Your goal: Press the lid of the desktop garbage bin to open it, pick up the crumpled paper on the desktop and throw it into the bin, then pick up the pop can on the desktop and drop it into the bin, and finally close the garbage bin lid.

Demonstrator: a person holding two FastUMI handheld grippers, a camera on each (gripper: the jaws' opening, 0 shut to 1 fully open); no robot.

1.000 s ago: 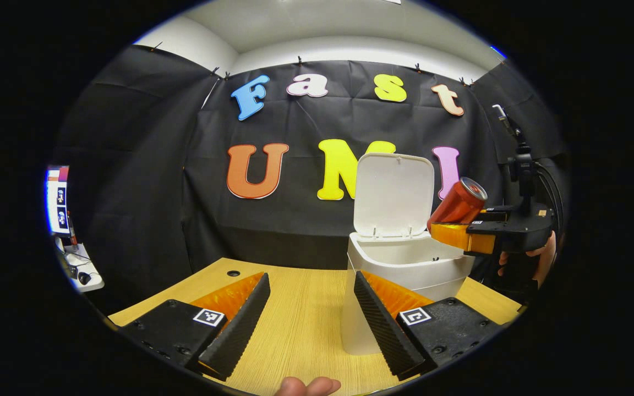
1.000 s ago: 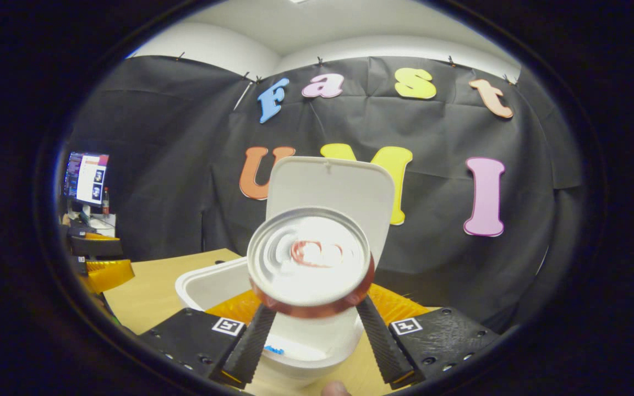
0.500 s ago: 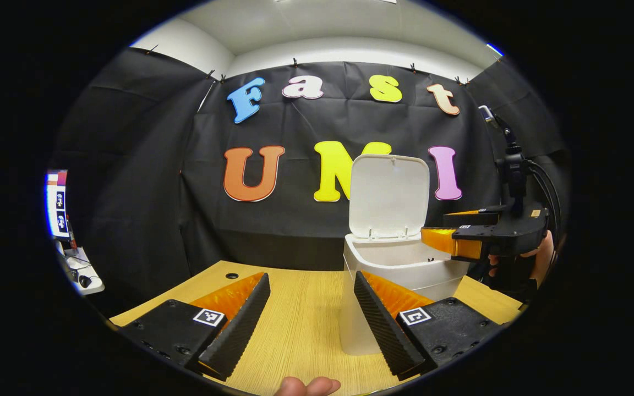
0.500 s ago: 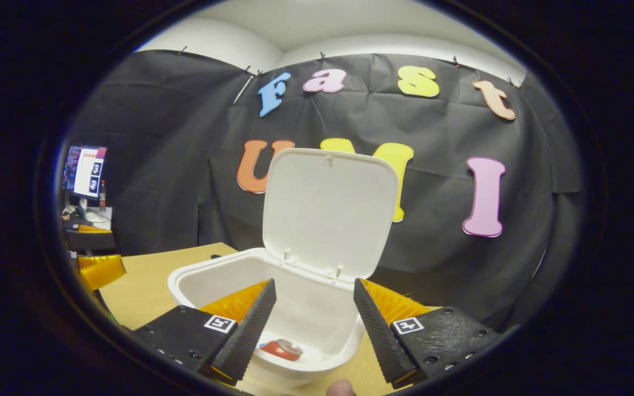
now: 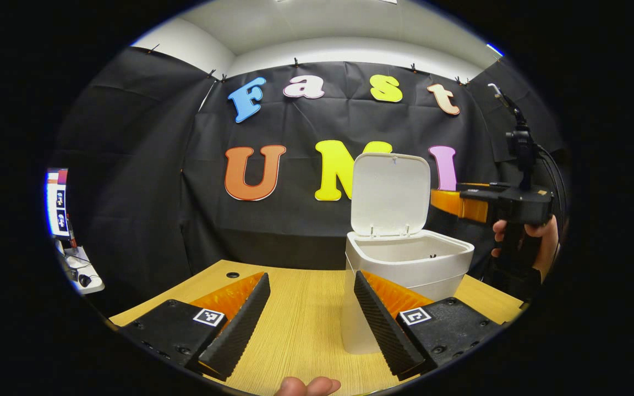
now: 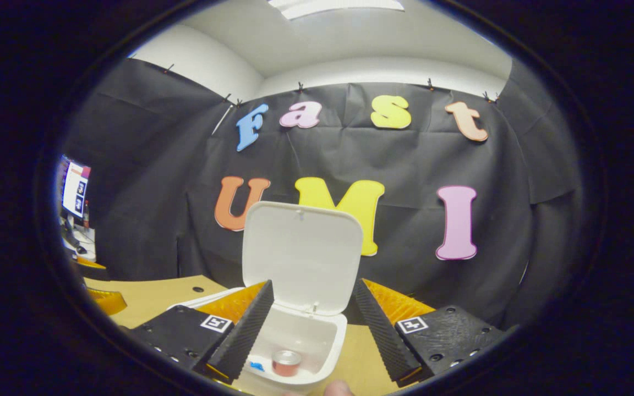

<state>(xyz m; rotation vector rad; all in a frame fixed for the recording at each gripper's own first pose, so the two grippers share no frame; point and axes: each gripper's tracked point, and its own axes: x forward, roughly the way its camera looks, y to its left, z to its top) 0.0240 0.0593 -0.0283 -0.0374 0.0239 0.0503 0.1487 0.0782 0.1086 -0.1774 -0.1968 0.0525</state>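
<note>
The can (image 6: 287, 362) lies inside the bin (image 5: 408, 273), so only closing remains. The right gripper (image 6: 312, 322) hangs above with jaws released and empty, as are the left gripper's (image 5: 311, 316). Next, push the upright lid (image 6: 301, 256) down.

Even overhead light; ceiling panel (image 6: 336, 5) glares white in right gripper view. Wall cloth dark, matte, no glare. Bin (image 5: 405, 264) and lid (image 6: 301, 256) bright, nearly washed out ahead of the fingers. Soft shadows on table (image 5: 300, 324). Strong fisheye bending toward the edges. Centre sharp; monitor (image 5: 56, 201) overexposed, blurred.
</note>
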